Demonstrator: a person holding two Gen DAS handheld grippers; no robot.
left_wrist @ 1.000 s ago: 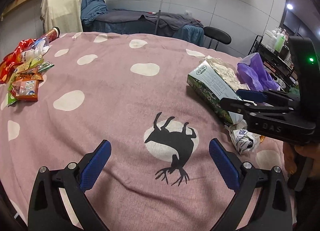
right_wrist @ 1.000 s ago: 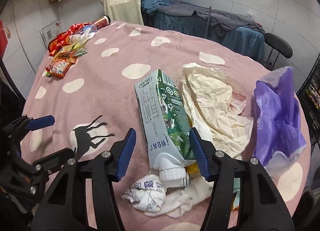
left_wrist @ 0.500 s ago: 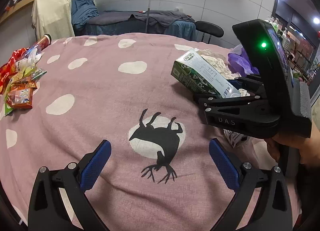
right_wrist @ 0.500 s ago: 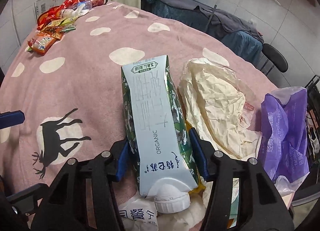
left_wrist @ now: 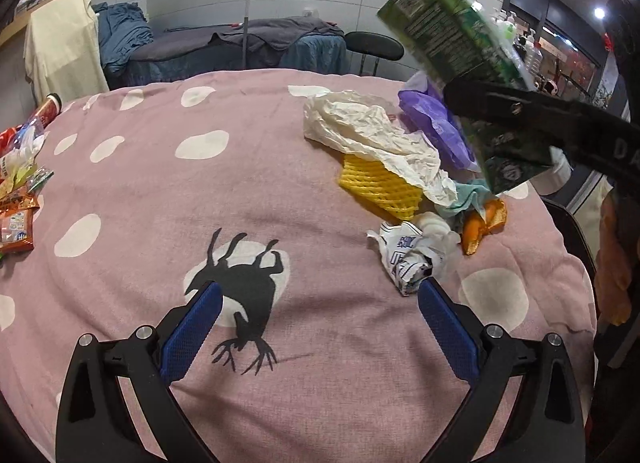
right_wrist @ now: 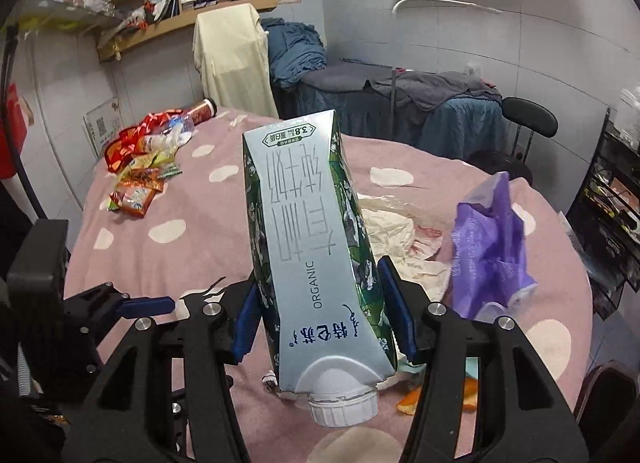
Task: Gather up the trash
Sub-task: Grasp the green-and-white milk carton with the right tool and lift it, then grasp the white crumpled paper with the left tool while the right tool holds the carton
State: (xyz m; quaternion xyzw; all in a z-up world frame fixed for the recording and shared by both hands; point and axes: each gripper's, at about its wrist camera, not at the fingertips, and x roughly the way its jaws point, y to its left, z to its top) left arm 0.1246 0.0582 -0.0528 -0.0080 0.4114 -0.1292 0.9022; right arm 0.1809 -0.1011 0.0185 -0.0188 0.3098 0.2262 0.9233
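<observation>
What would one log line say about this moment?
right claw: shut on milk carton, lifted | left claw: open, empty | purple bag: on table

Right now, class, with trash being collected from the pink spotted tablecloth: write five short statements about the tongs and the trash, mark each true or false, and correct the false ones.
1. The right tongs are shut on the milk carton. True.
2. The milk carton lies flat on the tablecloth. False: it is held up in the air, cap end toward the wrist camera.
3. The left tongs are open and hold nothing. True.
4. The yellow foam net lies partly under the crumpled white paper. True.
5. The purple plastic bag is gripped by the left tongs. False: it sits on the tablecloth, untouched by either tongs.
</observation>
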